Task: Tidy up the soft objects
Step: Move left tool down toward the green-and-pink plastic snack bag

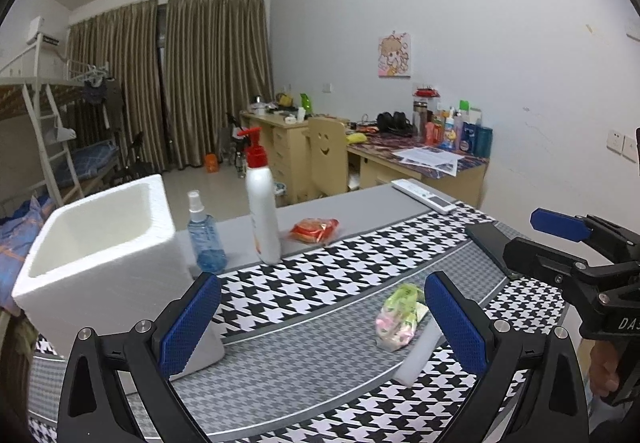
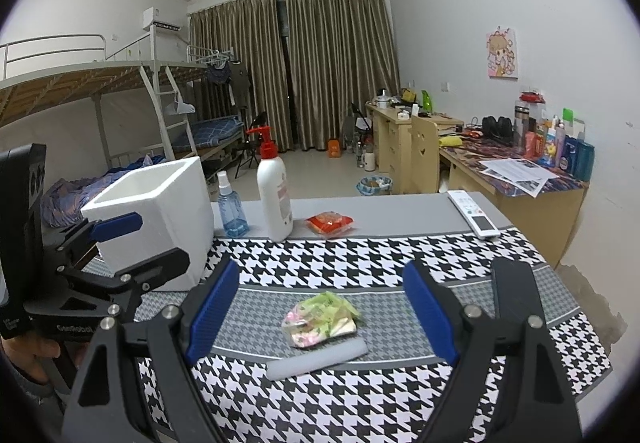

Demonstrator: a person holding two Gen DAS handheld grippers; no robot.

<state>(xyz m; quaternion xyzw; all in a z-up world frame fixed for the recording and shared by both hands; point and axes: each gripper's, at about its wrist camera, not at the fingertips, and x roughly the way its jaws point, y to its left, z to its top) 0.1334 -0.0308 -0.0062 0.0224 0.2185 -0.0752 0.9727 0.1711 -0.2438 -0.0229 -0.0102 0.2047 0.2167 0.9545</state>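
A green and pink soft packet [image 2: 320,319] lies on the houndstooth cloth, with a white foam strip [image 2: 317,358] just in front of it. The packet [image 1: 398,317] and strip [image 1: 420,351] also show in the left wrist view. A red snack packet [image 2: 329,223] lies further back, also seen in the left wrist view [image 1: 314,230]. A white foam box [image 1: 100,259] stands at the left, open-topped [image 2: 160,219]. My right gripper [image 2: 322,315] is open, its jaws either side of the green packet, above it. My left gripper [image 1: 322,323] is open and empty beside the box.
A white pump bottle [image 2: 274,195] and a blue spray bottle [image 2: 231,211] stand behind the box. A white remote [image 2: 474,215] lies at the back right of the table [image 2: 400,211]. A dark phone [image 1: 492,243] lies at the right. Desks and a bunk bed stand beyond.
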